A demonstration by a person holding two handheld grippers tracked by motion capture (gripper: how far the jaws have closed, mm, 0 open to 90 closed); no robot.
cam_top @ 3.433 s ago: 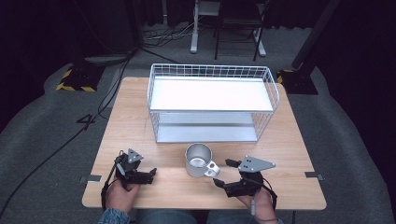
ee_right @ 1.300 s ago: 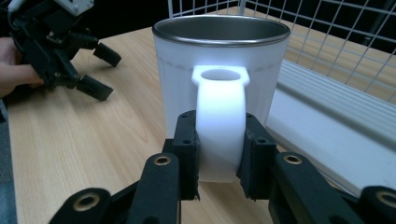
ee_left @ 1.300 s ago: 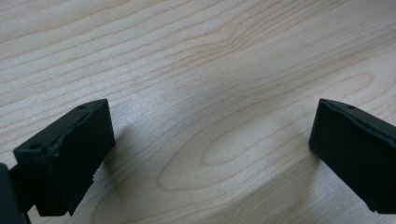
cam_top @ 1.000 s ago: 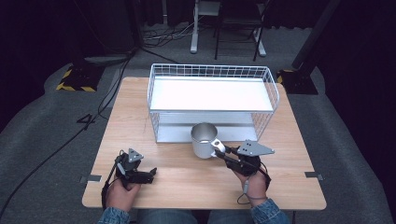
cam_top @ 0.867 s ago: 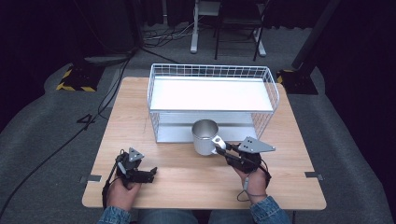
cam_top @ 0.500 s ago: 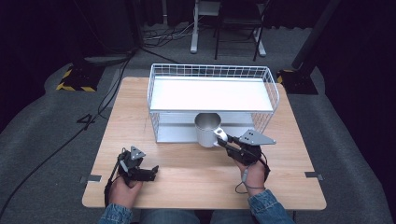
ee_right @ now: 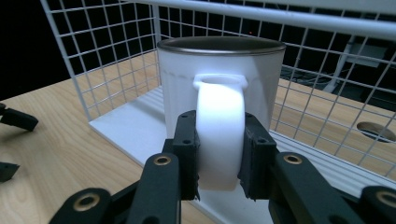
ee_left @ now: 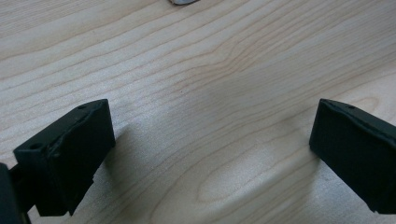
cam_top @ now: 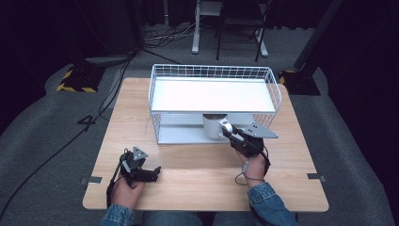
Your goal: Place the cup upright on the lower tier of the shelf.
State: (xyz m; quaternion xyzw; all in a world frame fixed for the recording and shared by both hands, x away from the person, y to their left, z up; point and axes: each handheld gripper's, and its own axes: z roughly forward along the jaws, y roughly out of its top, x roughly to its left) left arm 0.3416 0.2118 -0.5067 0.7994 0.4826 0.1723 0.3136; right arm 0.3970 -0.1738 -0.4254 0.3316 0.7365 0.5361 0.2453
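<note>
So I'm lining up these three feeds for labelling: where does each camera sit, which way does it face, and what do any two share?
High view: above the person's side, looking forward and down on the table; forearms, hands, the left gripper and the right gripper show.
Left gripper view: rides the left gripper, facing down at bare wood between its wide-apart jaws.
Right gripper view: rides the right gripper, facing the mug, clamped by its handle, and the wire basket.
Shared: high and right gripper views both show mug and basket.
</note>
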